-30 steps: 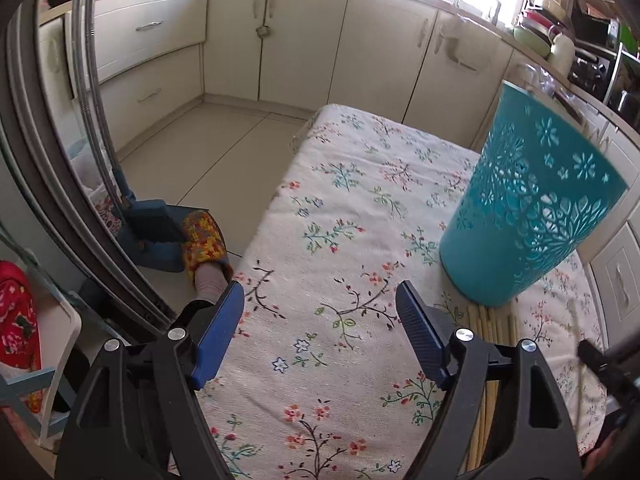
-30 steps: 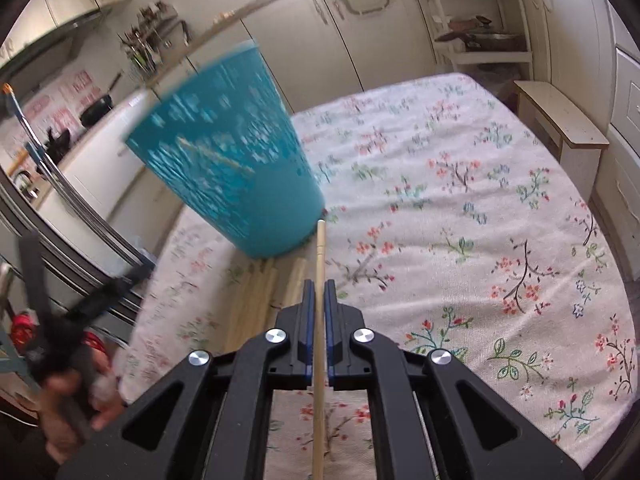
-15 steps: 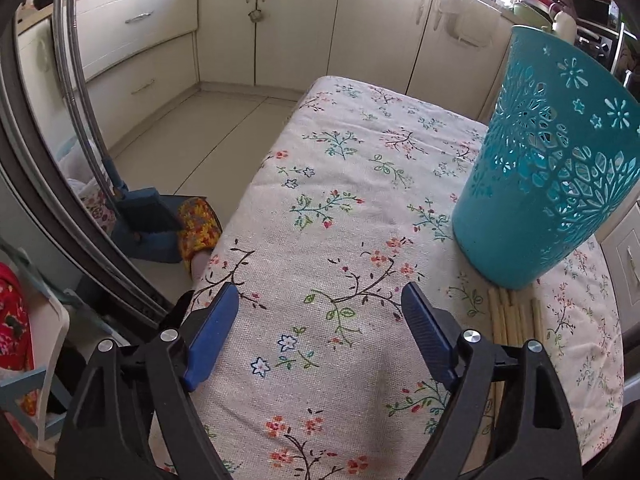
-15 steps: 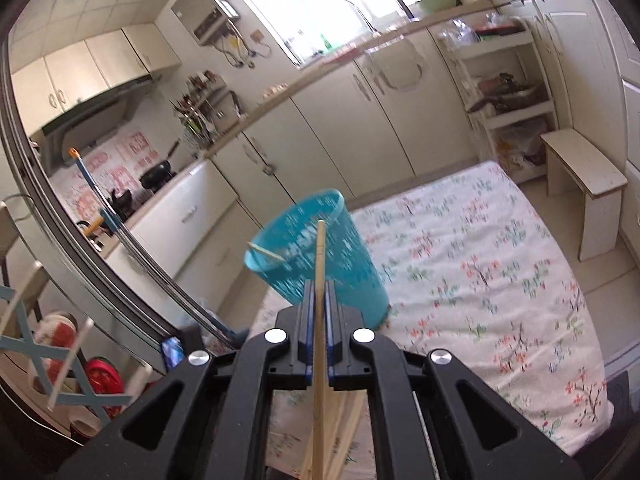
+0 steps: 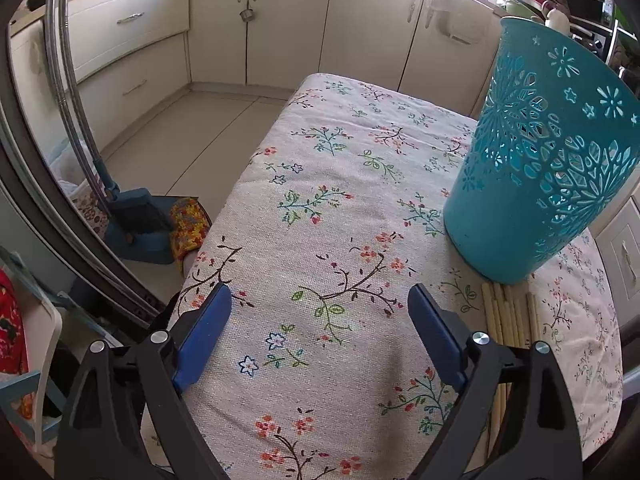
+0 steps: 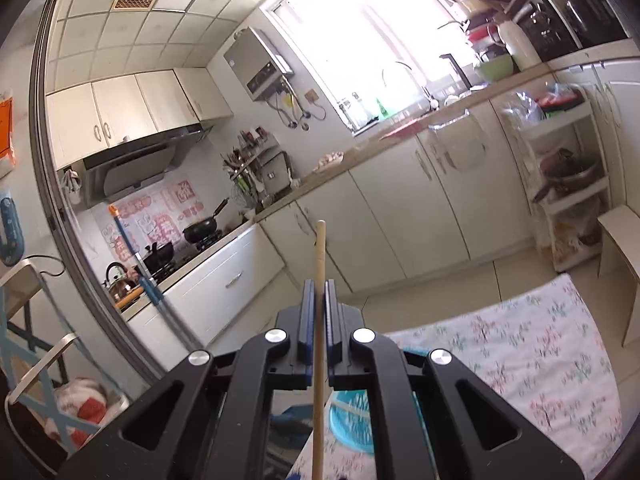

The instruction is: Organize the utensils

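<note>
I have one wooden chopstick [image 6: 319,264] pinched between the fingers of my right gripper [image 6: 319,294], clenched tight on its shaft, with the tip pointing up toward the kitchen cabinets and the lower end running down past the bottom of the right wrist view. Beneath that gripper I can see the rim and inside of the teal basket [image 6: 352,420], so I judge I am holding the chopstick high above the opening, about ready to lower it in. There seems to be one pale stick already lying across the inside of the basket, though that part of the view is blurred and I would not swear to it.

My left gripper [image 5: 318,320] hangs low over the bench [image 5: 320,184] with its fingers spread wide and nothing between them. From there the teal basket [image 5: 536,168] stands upright on the floral cloth at the right, and just beside its base, toward me, lies a bundle of chopsticks [image 5: 510,312], side by side and flat on the cloth; several of them, partly hidden behind my right-hand finger.

So I reckon the job is at an early stage: at most one piece is in the basket, one is in the air, and the whole bundle is left to collect, one pick at a time.
</note>
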The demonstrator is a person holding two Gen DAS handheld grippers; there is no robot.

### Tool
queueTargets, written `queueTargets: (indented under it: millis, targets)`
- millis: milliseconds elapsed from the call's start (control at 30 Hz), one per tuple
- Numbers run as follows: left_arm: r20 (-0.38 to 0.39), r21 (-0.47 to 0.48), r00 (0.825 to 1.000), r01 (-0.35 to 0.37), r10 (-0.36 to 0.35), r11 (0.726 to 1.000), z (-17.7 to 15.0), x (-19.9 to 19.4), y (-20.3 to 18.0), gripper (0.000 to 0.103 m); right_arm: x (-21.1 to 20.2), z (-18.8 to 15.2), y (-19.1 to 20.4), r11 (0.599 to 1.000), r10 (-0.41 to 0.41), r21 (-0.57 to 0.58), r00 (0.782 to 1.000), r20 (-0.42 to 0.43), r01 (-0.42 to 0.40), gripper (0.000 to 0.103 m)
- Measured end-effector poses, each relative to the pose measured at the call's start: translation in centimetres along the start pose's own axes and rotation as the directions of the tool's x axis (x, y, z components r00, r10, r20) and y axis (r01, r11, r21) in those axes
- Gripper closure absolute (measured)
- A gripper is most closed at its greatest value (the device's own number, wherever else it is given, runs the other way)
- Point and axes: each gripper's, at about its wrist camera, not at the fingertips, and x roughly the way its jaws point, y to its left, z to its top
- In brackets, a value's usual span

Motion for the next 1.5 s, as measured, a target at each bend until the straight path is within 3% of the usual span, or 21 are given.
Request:
queueTargets:
  millis: [300,633,933,1067,1133,1233,1267,1367,1433,1500]
  targets:
    - [-0.004,0.009,1.000,0.007,-0.007,1.000,0.0,0.0,-0.2,0.015,7.2,-2.0,-2.7,0.986,-0.164,-0.022,0.985,-0.044,0.163,0.098]
    - [-0.005,0.005,1.000,0.020,-0.020,1.000,0.0,0.1,-0.1,0.013,8.4,-5.5,-2.9,0.972,-0.222,-0.108,0.964,-0.148,0.208,0.097]
    - [-0.006,0.006,1.000,0.018,-0.018,1.000,0.0,0.1,-0.2,0.012,8.5,-4.2,-3.1,0.976,-0.214,-0.073,0.964,-0.155,0.205,0.097]
    - [-0.005,0.005,1.000,0.019,-0.019,1.000,0.0,0.1,-0.2,0.012,8.9,-4.5,-3.4,0.981,-0.194,-0.068,0.948,-0.253,0.182,0.094]
    - [-0.005,0.004,1.000,0.020,-0.020,1.000,0.0,0.1,-0.2,0.012,9.8,-4.8,-3.4,0.985,-0.174,-0.064,0.927,-0.334,0.162,0.084]
    - [-0.005,0.003,1.000,0.022,-0.022,1.000,0.0,0.1,-0.2,0.012,11.8,-5.0,-3.7,0.991,-0.125,-0.020,0.878,-0.462,0.131,0.079]
    - [-0.004,0.002,1.000,0.023,-0.023,1.000,0.0,0.1,-0.1,0.012,12.4,-5.3,-3.6,0.992,-0.121,-0.023,0.858,-0.499,0.127,0.078]
    - [-0.004,0.002,1.000,0.023,-0.023,1.000,0.0,0.1,-0.2,0.012,15.0,-6.8,-2.9,0.994,-0.110,-0.055,0.752,-0.650,0.098,0.078]
    - [-0.003,0.000,1.000,0.026,-0.026,1.000,0.0,0.1,-0.1,0.012,15.6,-7.7,-2.7,0.996,-0.089,-0.053,0.715,-0.693,0.073,0.083]
    - [-0.004,-0.001,1.000,0.029,-0.029,1.000,0.0,0.0,0.0,0.011,15.8,-8.2,-2.4,0.993,-0.117,-0.093,0.699,-0.705,0.072,0.088]
